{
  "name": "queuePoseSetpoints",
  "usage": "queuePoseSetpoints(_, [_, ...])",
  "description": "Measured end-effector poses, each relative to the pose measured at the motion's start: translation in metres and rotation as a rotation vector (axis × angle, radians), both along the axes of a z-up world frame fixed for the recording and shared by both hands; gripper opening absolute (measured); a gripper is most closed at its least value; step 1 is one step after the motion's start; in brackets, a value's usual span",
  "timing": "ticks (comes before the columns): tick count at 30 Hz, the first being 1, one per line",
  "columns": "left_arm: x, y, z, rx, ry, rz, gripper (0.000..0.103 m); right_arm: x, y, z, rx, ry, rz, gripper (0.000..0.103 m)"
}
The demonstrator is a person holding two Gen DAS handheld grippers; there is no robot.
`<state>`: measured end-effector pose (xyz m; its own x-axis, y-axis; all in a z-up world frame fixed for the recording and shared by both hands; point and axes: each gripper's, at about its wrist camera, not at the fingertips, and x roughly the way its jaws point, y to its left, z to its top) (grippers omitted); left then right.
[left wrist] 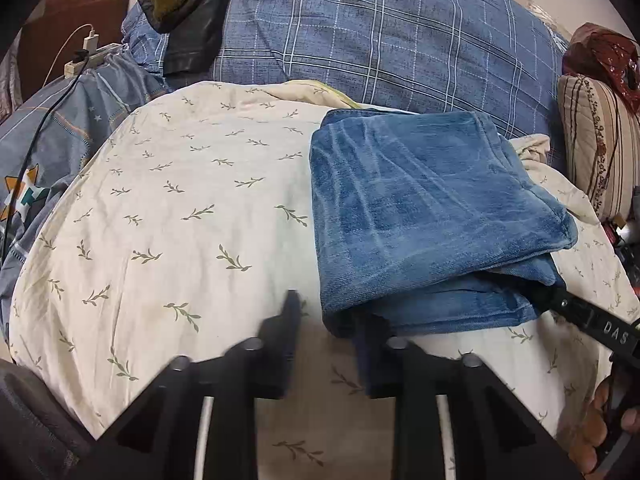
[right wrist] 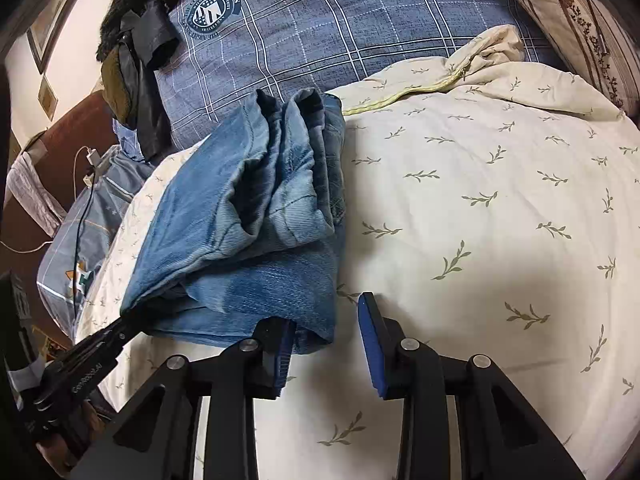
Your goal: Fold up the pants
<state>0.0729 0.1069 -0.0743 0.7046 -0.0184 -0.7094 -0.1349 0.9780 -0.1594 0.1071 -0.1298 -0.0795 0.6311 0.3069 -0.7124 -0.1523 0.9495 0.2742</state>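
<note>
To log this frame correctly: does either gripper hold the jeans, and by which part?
Nothing is held. The left gripper and right gripper are open at the near edge of the jeans.

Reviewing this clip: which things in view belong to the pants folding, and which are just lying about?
Part of the job:
- folded blue jeans
- left gripper, open at the jeans' near edge
- right gripper, open at the jeans' corner
- cream leaf-print quilt the jeans lie on

Lying about:
- blue plaid bedding
- dark jacket
- power strip with charger
- striped pillow
</note>
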Motion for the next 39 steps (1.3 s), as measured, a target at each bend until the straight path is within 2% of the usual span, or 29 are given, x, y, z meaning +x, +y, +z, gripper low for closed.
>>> queuePoseSetpoints(2, [0.001, 0.002, 0.001, -0.004, -0.009, 0.004, 0.039, 0.0, 0.003, 0.0, -0.015, -0.006, 0.017, 0.063])
queuePoseSetpoints(6, [0.003, 0.002, 0.0, 0.005, -0.025, 0.004, 0.037, -0.001, 0.01, 0.002, -0.085, -0.01, 0.022, 0.062])
queuePoseSetpoints(7, [0.005, 0.002, 0.001, 0.006, -0.031, 0.001, 0.032, 0.0, 0.009, 0.003, -0.077, -0.006, 0.028, 0.05])
queuePoseSetpoints(8, [0.005, 0.001, 0.001, -0.001, -0.037, -0.008, 0.024, 0.001, 0.008, 0.004, -0.073, -0.006, 0.028, 0.029])
queuePoseSetpoints(9, [0.006, -0.001, 0.001, -0.012, -0.043, -0.026, 0.018, 0.001, 0.006, 0.005, -0.061, -0.008, 0.031, 0.019])
queuePoseSetpoints(11, [0.005, -0.006, 0.005, 0.013, -0.077, -0.031, 0.01, 0.002, 0.006, 0.007, -0.036, -0.01, 0.049, 0.01])
queuePoseSetpoints(13, [0.005, -0.005, 0.008, 0.001, -0.101, -0.026, 0.006, -0.002, 0.012, 0.019, -0.087, -0.079, 0.049, 0.008])
queuePoseSetpoints(16, [0.005, 0.001, 0.01, -0.063, -0.126, -0.022, 0.006, -0.008, 0.023, 0.036, -0.202, -0.195, 0.032, 0.007])
queuePoseSetpoints(18, [0.007, -0.002, 0.003, -0.049, -0.105, -0.026, 0.007, -0.002, 0.027, 0.026, -0.233, -0.161, 0.032, 0.007])
queuePoseSetpoints(20, [0.007, -0.008, -0.004, 0.001, -0.072, -0.026, 0.007, 0.002, 0.027, 0.015, -0.221, -0.114, 0.038, 0.008])
queuePoseSetpoints(22, [0.009, -0.011, -0.003, 0.017, -0.065, -0.028, 0.008, 0.0, 0.029, 0.014, -0.231, -0.115, 0.041, 0.008])
queuePoseSetpoints(28, [0.021, 0.002, -0.003, -0.064, -0.018, -0.034, 0.01, -0.006, 0.029, 0.014, -0.198, -0.112, 0.051, 0.009])
queuePoseSetpoints(34, [0.022, -0.001, -0.002, -0.04, -0.021, -0.037, 0.01, -0.007, 0.03, 0.013, -0.185, -0.109, 0.072, 0.008])
queuePoseSetpoints(39, [0.015, -0.003, -0.001, -0.043, -0.001, -0.05, 0.015, -0.008, 0.025, 0.016, -0.162, -0.081, 0.071, 0.013])
